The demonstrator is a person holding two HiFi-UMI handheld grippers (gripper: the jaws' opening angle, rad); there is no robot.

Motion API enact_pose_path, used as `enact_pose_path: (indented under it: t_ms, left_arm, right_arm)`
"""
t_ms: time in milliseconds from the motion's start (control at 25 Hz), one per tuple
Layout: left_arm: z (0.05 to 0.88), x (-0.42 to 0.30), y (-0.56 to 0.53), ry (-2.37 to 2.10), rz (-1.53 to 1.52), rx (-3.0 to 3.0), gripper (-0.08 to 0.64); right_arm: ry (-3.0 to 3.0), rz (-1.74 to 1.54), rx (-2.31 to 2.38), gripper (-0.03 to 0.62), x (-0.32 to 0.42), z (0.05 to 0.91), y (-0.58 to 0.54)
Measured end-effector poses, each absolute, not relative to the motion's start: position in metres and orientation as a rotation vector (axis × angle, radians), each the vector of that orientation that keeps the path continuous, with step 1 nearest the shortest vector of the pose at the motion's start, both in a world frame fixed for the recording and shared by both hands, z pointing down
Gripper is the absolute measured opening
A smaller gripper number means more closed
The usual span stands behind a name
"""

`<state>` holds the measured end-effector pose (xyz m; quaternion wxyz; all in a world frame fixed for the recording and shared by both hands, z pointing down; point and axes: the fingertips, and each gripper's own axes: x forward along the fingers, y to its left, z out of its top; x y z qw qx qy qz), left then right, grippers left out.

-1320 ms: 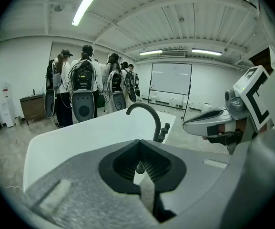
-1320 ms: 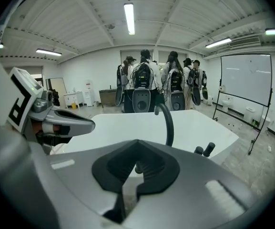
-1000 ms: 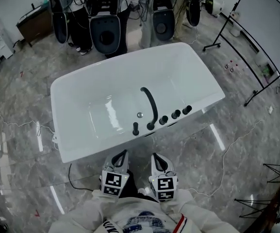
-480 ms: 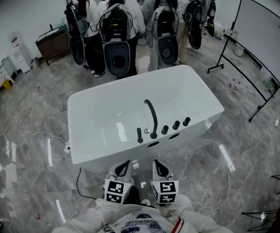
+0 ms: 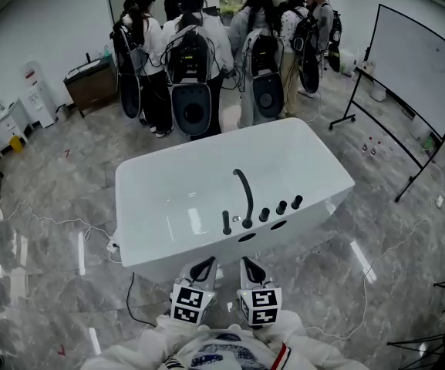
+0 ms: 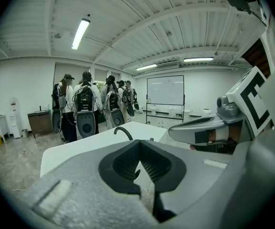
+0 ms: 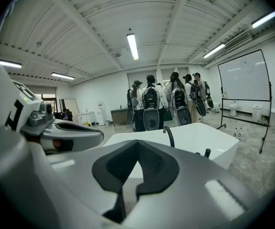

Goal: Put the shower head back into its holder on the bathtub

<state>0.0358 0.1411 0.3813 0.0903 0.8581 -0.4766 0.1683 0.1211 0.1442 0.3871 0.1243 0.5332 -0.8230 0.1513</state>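
The white bathtub [image 5: 183,177] stands in the middle of the head view. On its near rim are a curved black spout [image 5: 244,194], three black knobs [image 5: 281,206] and a slim black upright piece [image 5: 226,222] that looks like the shower head standing in its holder. My left gripper [image 5: 205,265] and right gripper [image 5: 247,264] hang side by side close to my body, short of the tub; both are shut and empty. The left gripper view shows shut jaws [image 6: 138,151] with the spout [image 6: 124,131] beyond. In the right gripper view the jaws [image 7: 137,152] are also shut, below the spout [image 7: 169,136].
Several people with backpacks [image 5: 207,45] stand in a group behind the tub. A whiteboard on a stand [image 5: 419,68] is at the right, a low cabinet [image 5: 91,83] at the back left. Cables [image 5: 52,222] trail over the marble floor around the tub.
Both grippers have risen and drawn back a little from the tub, still shut. The head view has lifted, so the tub looks smaller and the people behind it show fully.
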Motion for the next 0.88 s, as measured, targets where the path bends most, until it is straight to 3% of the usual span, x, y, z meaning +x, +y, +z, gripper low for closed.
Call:
enact_pose_path:
  t_ms: [880]
  left_arm:
    - [0.376, 0.000, 0.150, -1.359, 0.448, 2.550, 0.000]
  right_arm:
    - [-2.326, 0.438, 1.624, 0.005, 0.093, 0.380, 0.155]
